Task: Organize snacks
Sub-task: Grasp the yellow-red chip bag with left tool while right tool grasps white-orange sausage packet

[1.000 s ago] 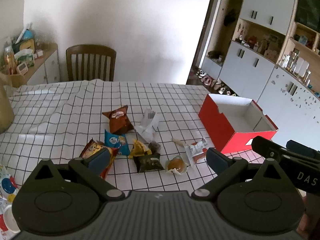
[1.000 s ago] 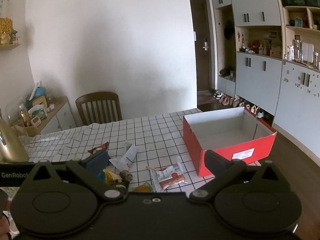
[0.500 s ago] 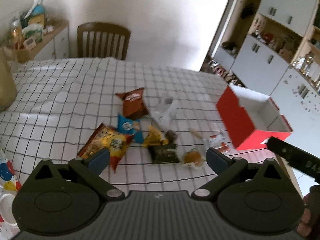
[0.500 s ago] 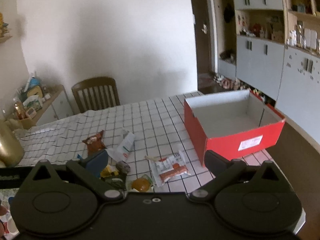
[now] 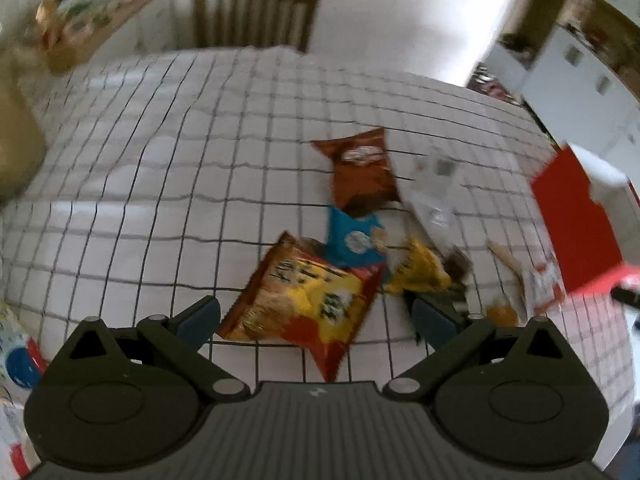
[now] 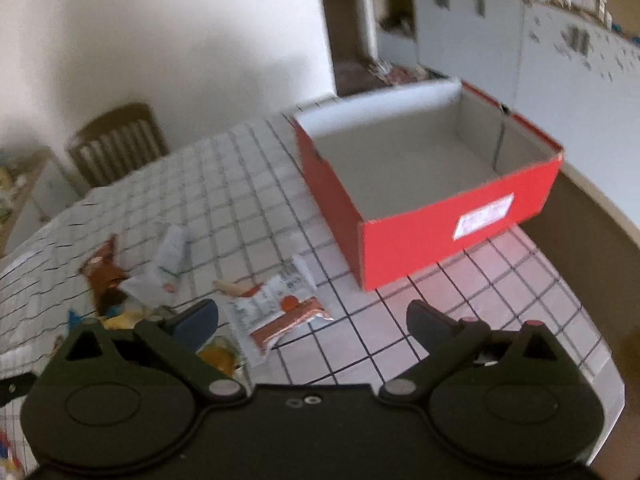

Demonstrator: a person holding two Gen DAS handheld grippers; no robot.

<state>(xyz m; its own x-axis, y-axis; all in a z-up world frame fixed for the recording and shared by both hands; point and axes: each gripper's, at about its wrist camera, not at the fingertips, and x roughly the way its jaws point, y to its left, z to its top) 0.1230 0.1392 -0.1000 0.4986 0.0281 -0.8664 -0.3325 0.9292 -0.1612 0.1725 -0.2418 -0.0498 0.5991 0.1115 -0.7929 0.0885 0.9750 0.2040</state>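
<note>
While tilted down over the snacks, left claw [image 5: 316, 314] and right claw [image 6: 312, 318] gape wide (both empty).

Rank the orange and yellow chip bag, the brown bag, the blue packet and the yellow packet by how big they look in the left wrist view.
1. Orange and yellow chip bag, though it lies nearest the camera.
2. Brown bag.
3. Blue packet and yellow packet: too alike, blurred and overlapped to rank.
</note>
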